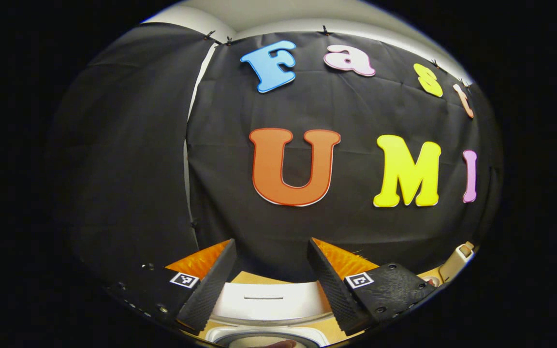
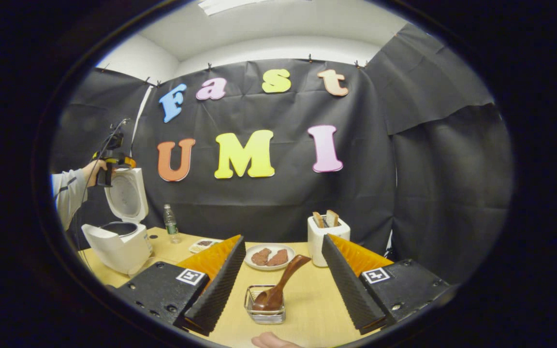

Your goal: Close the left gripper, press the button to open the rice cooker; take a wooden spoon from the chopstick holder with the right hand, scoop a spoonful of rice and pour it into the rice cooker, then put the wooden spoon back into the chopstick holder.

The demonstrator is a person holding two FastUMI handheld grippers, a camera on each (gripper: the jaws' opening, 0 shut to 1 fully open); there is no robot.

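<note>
Right gripper view: pale wooden table (image 2: 317, 309); right gripper (image 2: 283, 275) fingers wide apart, empty, brown wooden spoon (image 2: 281, 285) between them; left gripper (image 1: 271, 275) likewise spread, empty.

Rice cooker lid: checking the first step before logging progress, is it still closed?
No. In the right gripper view the rice cooker stands with its lid raised upright.

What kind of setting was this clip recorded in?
Likely a staged kitchen booth, not a real home: black cloth wall, a wooden table set with an open rice cooker, a toaster and a plate of food.
</note>
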